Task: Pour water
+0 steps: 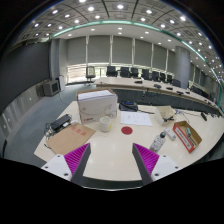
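- A long pale table (110, 150) fills a large office lined with desks and chairs.
- A white box (96, 104) sits at the table's far side; its contents cannot be seen.
- A clear plastic water bottle (158, 141), labelled and capped, stands on the table just beyond the right finger.
- A white cup (107, 123) rests near the box, ahead of the fingers, with a red disc (126, 128) beside it; what it holds cannot be told.
- The gripper (111, 160) hovers spread wide, its pink pads (77, 157) holding nothing.
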Action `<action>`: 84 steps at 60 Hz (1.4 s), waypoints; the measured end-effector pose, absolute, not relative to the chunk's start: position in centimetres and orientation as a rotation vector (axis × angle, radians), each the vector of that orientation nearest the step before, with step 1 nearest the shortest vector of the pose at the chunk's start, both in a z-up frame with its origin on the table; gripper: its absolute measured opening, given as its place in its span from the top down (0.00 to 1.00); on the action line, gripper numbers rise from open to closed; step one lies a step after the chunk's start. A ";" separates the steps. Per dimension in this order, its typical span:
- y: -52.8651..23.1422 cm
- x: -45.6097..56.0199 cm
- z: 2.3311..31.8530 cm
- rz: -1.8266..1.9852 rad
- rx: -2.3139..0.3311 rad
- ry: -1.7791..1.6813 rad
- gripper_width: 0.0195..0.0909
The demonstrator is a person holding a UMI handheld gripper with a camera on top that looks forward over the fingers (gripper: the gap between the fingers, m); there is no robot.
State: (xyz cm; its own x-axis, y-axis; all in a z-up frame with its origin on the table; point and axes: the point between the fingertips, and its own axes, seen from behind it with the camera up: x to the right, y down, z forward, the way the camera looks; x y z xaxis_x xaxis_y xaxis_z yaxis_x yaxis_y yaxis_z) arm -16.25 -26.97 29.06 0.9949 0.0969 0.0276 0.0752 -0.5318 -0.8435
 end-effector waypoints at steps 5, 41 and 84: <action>-27.0 -15.5 28.8 0.013 -2.144 -0.101 0.07; -19.6 6.0 13.6 -0.085 -2.087 0.049 0.06; -5.3 9.6 5.7 0.030 -1.979 0.013 0.66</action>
